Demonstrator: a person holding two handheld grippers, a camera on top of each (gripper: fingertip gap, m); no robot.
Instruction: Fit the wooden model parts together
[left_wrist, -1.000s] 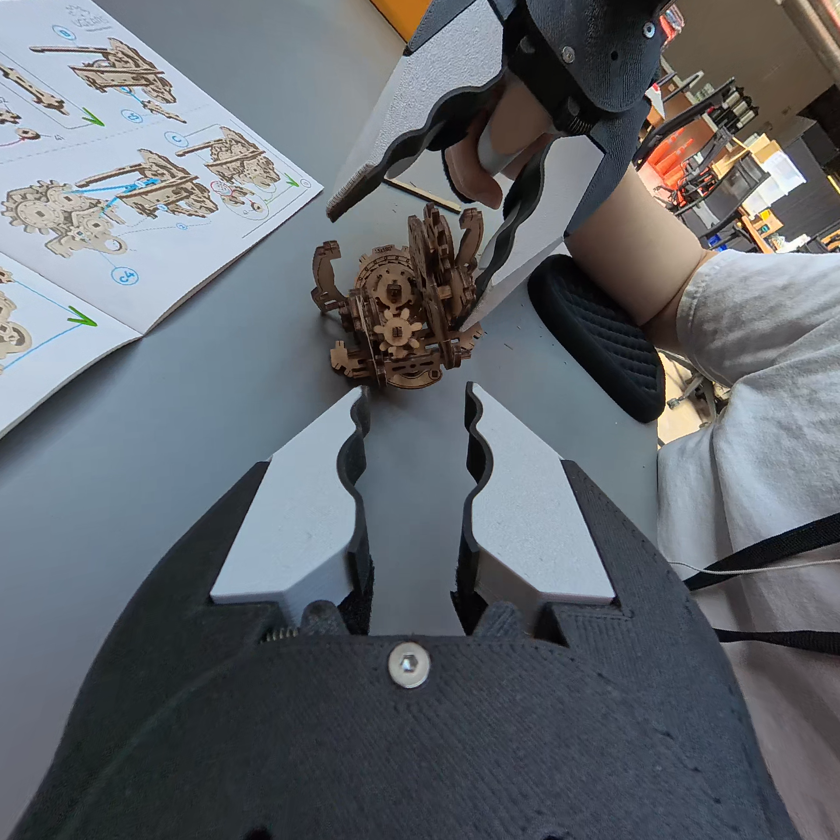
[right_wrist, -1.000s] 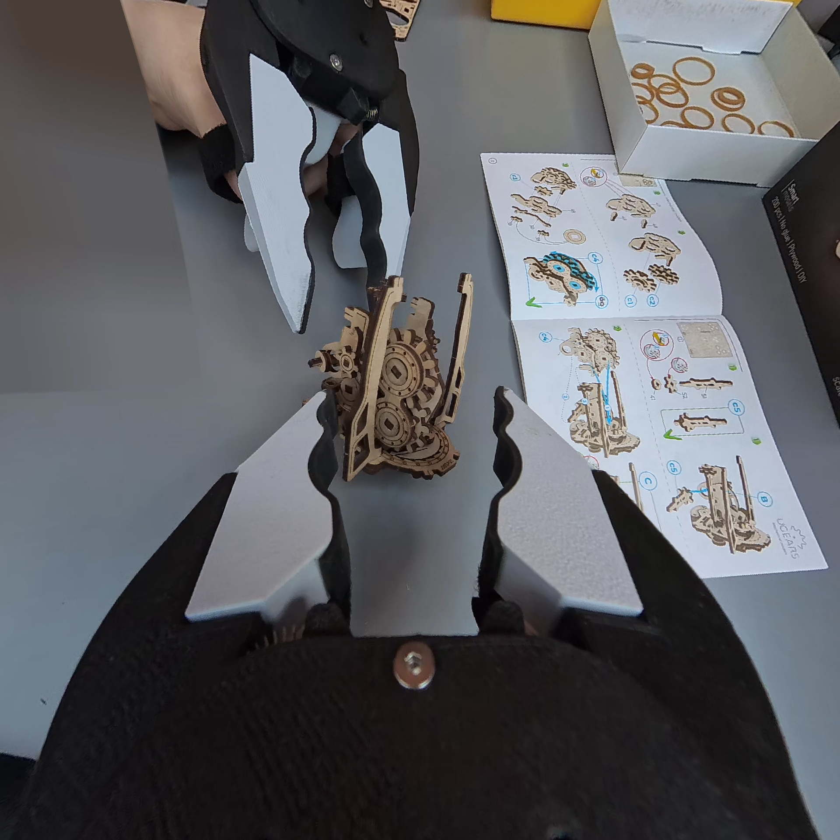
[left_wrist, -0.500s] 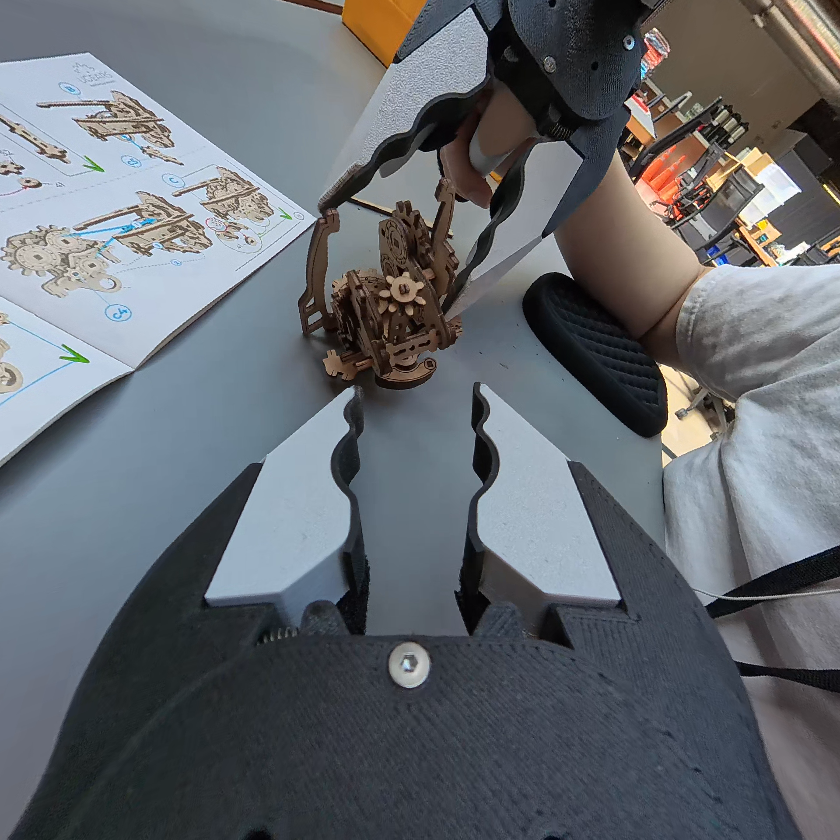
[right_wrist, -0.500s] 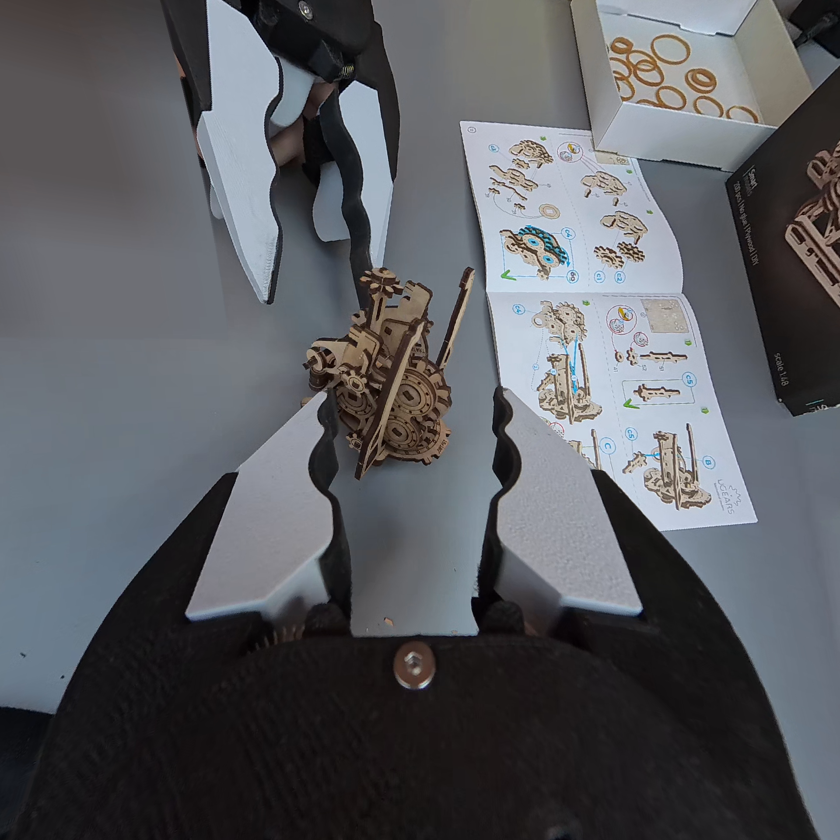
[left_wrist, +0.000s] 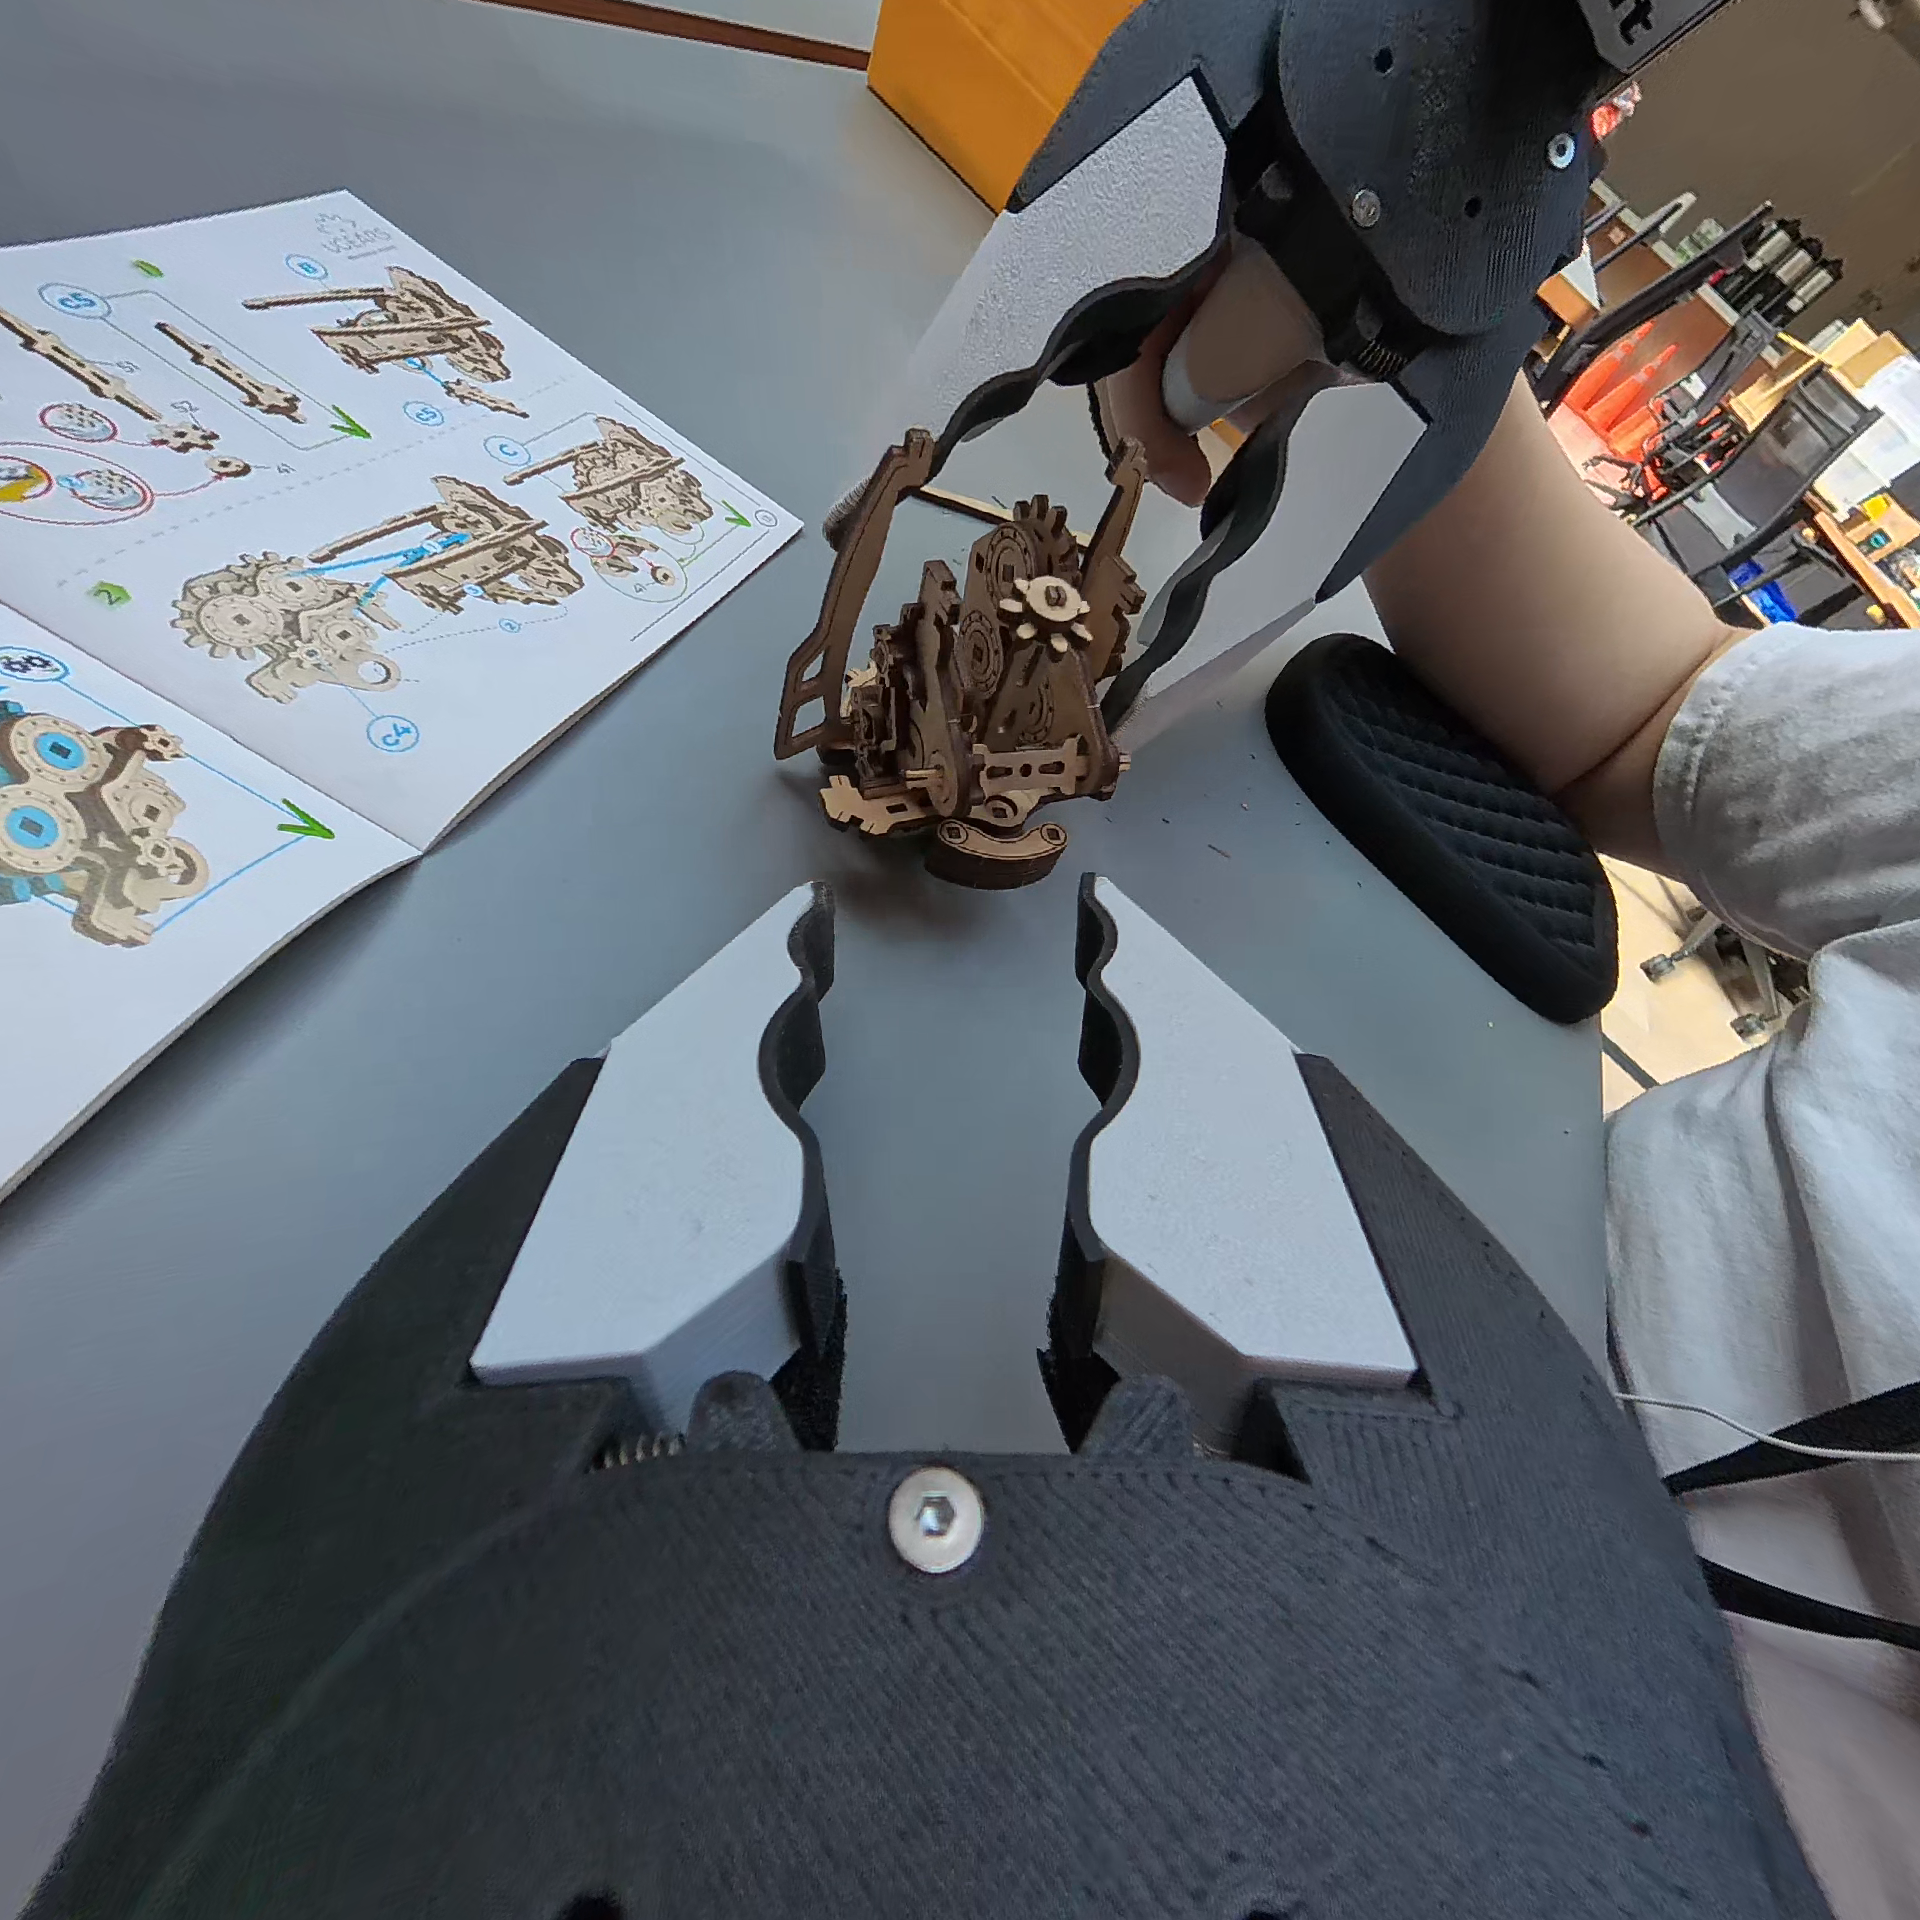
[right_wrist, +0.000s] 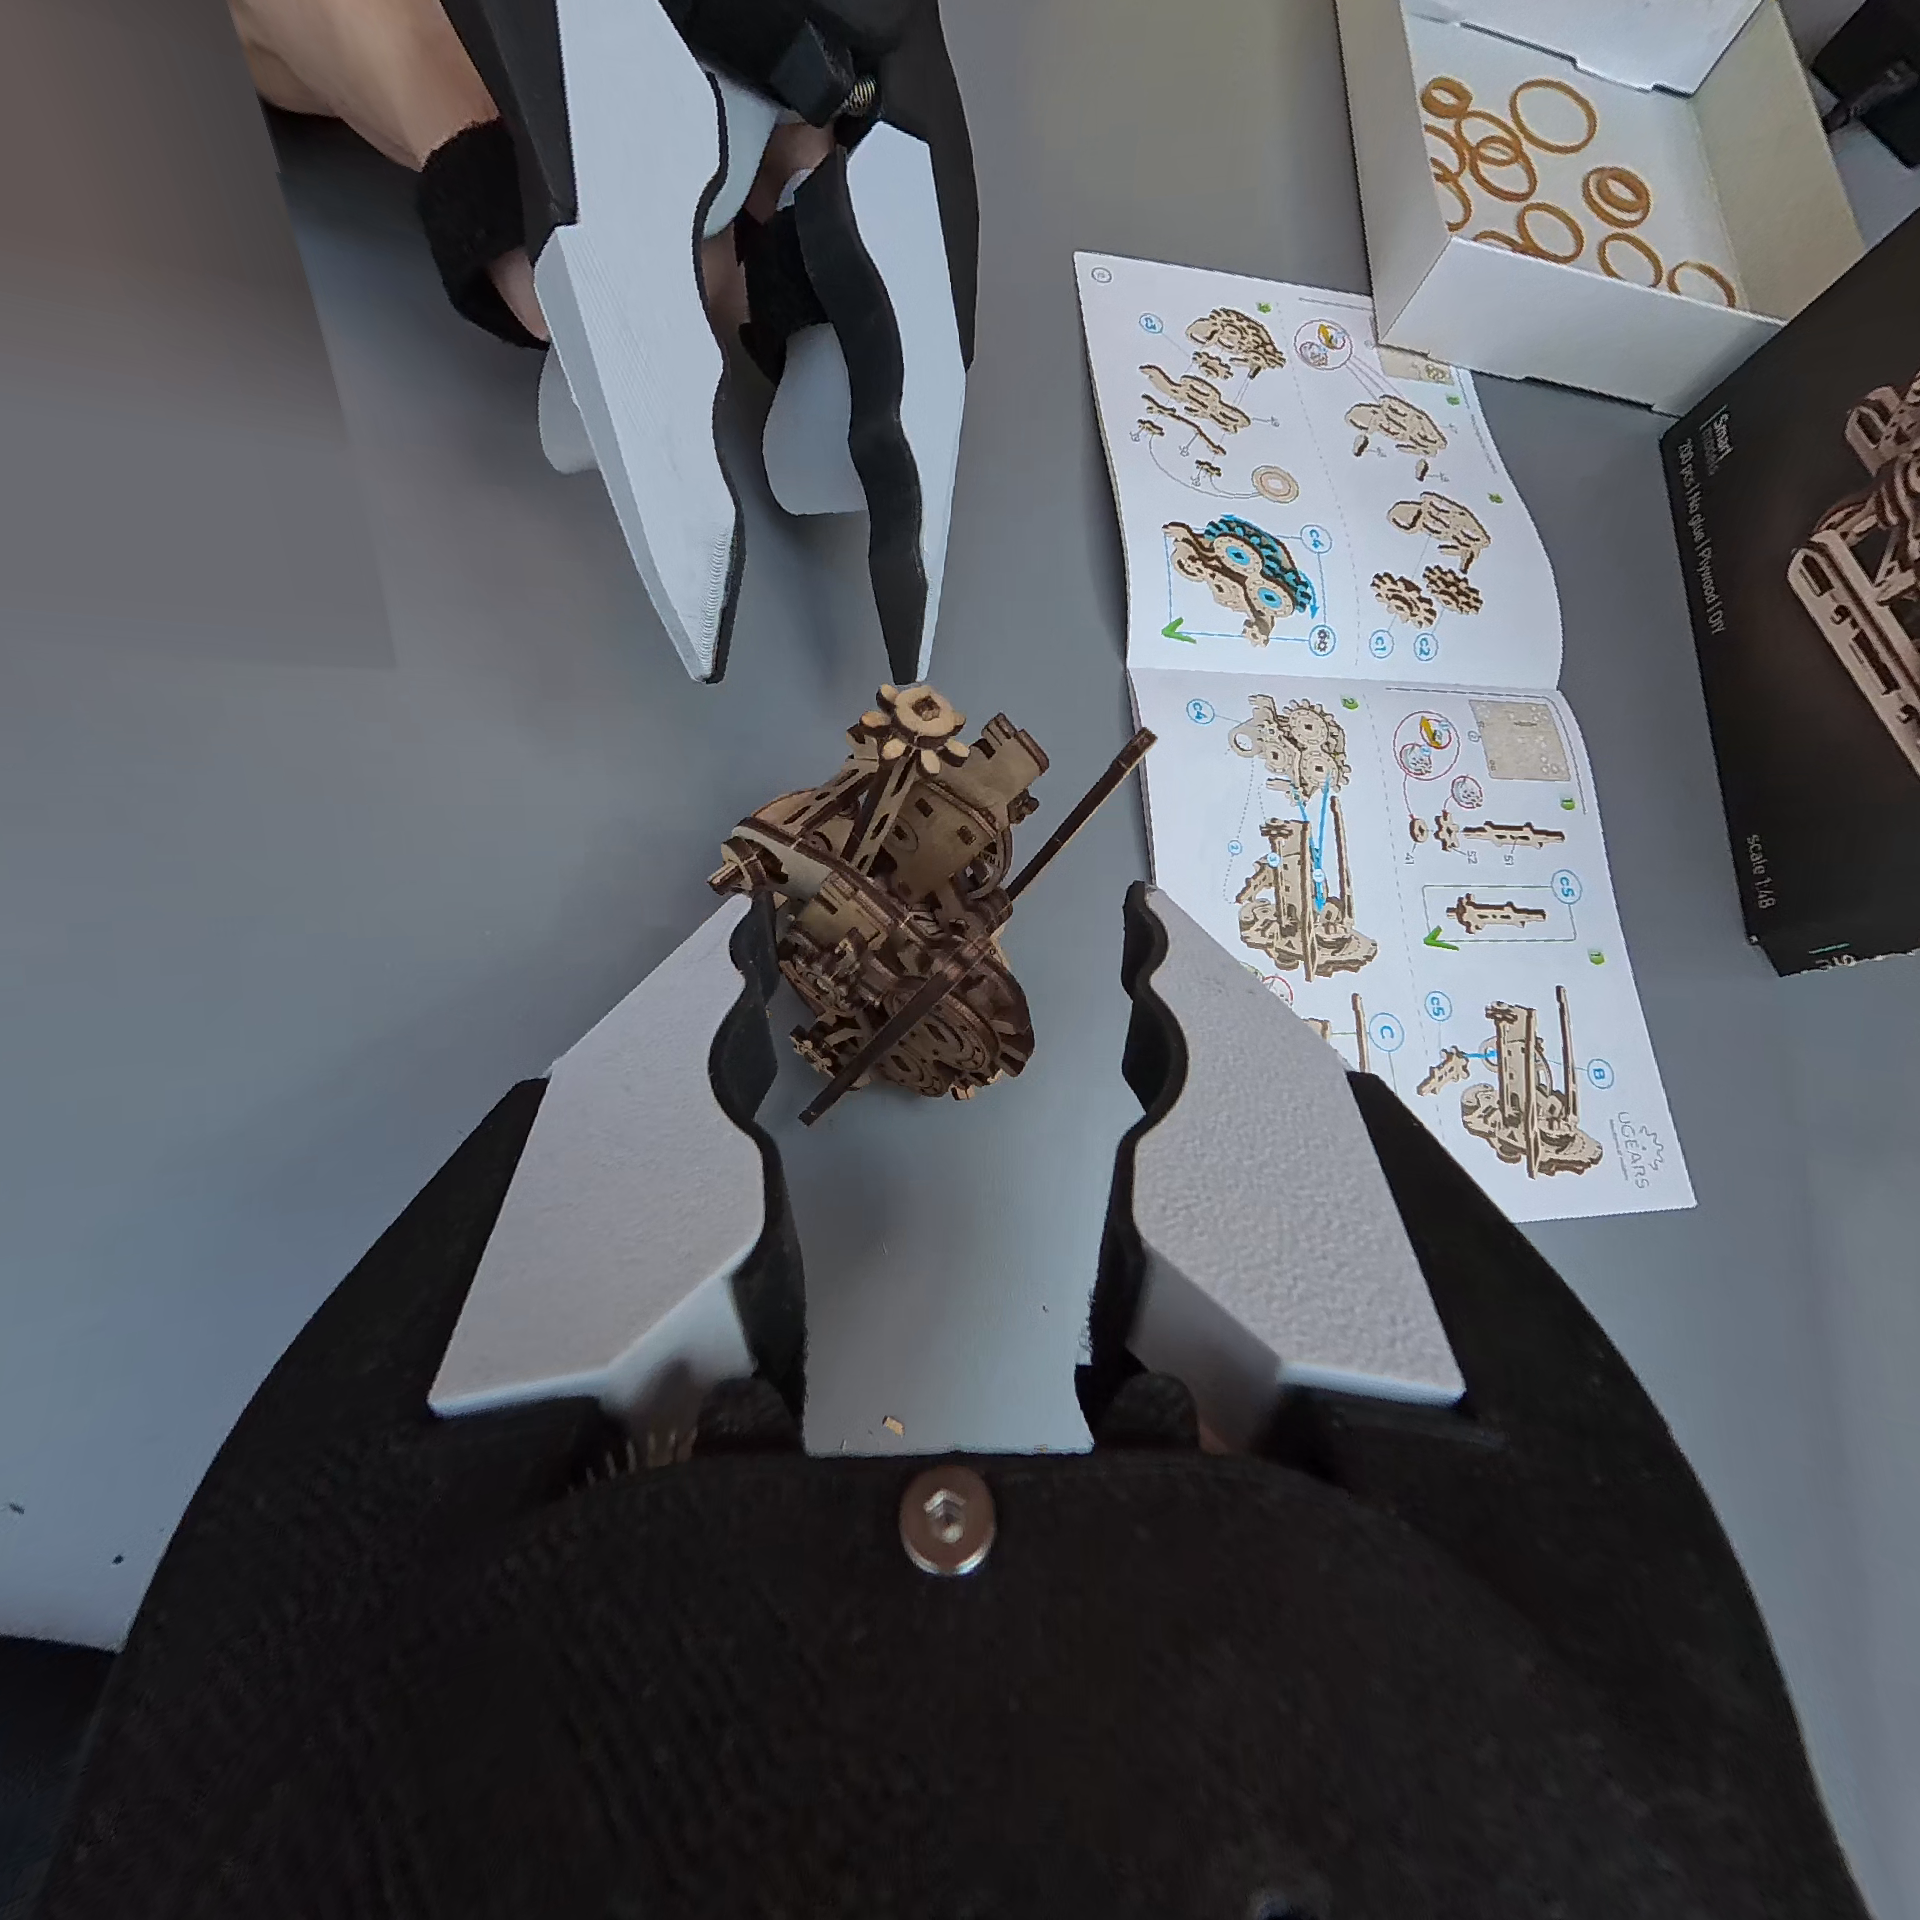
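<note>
A small wooden gear model (left_wrist: 956, 675) stands tilted on the grey table (left_wrist: 520, 1039), with two thin arms sticking up. In the left wrist view, my left gripper (left_wrist: 951, 899) is open and empty, its tips just short of the model's base. My right gripper (left_wrist: 977, 623) comes from the far side, open, its fingers astride the model, and one finger (left_wrist: 1174, 644) touches the model's side. In the right wrist view the model (right_wrist: 894, 935) sits between my open right gripper's (right_wrist: 940, 904) tips. The left gripper (right_wrist: 805, 665) is open just beyond the model's top gear.
An open instruction booklet (left_wrist: 312, 582) lies left of the model; it also shows in the right wrist view (right_wrist: 1351, 727). A white box with wooden rings (right_wrist: 1579, 208) and a black box (right_wrist: 1818, 675) sit beyond it. A black pad (left_wrist: 1444, 821) and a person's forearm (left_wrist: 1538, 603) lie at the table edge. My right fingertips sit around 5 cm from my left ones.
The model has turned and tipped between the right gripper's fingers, from lying low to standing more upright. Both grippers stayed open. The left gripper came slightly closer.
</note>
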